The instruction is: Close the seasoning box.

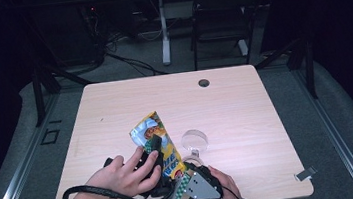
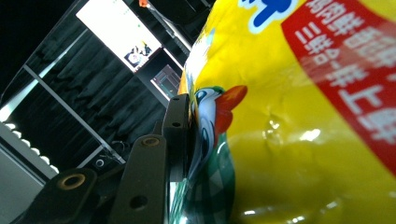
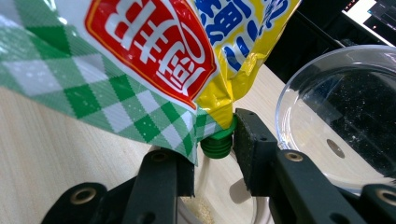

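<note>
Pouch (image 1: 158,142), yellow with a green-checked bottom, is what we see first in the high view: it is held off the table (image 1: 246,106) near the front edge, its long axis running from upper left down to lower right, spout end toward the person. The left gripper (image 1: 154,147) holds its middle; the right gripper (image 1: 189,173) sits at its lower end, just beside a clear glass dish (image 1: 195,140).

In the left gripper view, one black jaw presses flat against the pouch's printed face (image 2: 299,121) (the other jaw is hidden behind it), so we judge this gripper clamped on the pouch.

In the right gripper view, the green cap (image 3: 217,142) points down between the jaws, which stand slightly apart around it, one touching its side. We judge the step to be unscrewing the cap; next we must close firmly and twist while the left gripper steadies the pouch.
</note>
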A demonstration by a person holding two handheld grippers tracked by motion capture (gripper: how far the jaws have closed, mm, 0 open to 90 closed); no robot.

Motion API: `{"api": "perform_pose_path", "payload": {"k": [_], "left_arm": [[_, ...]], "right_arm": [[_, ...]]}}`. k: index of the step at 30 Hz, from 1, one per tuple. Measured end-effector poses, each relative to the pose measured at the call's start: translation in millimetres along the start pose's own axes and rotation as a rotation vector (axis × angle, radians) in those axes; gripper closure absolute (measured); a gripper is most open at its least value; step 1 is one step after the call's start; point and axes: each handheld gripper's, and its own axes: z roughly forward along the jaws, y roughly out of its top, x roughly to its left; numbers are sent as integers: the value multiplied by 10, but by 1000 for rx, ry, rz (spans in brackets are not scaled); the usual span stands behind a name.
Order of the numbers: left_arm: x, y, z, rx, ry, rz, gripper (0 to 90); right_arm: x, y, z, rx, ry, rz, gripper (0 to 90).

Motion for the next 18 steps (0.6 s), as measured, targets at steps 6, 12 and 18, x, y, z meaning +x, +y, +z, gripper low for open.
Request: {"api": "perform_pose_path", "payload": {"k": [6, 12, 18], "left_arm": [[-14, 10, 1, -18, -2, -22, 675], [-8, 16, -5, -15, -4, -15, 675], [-11, 18, -5, -17, 2, -15, 676]], "right_arm": [[0, -2, 3, 7, 1, -3, 699], [-3, -4, 3, 4, 0, 2, 699], [-4, -4, 2, 6, 0, 2, 699]]}}
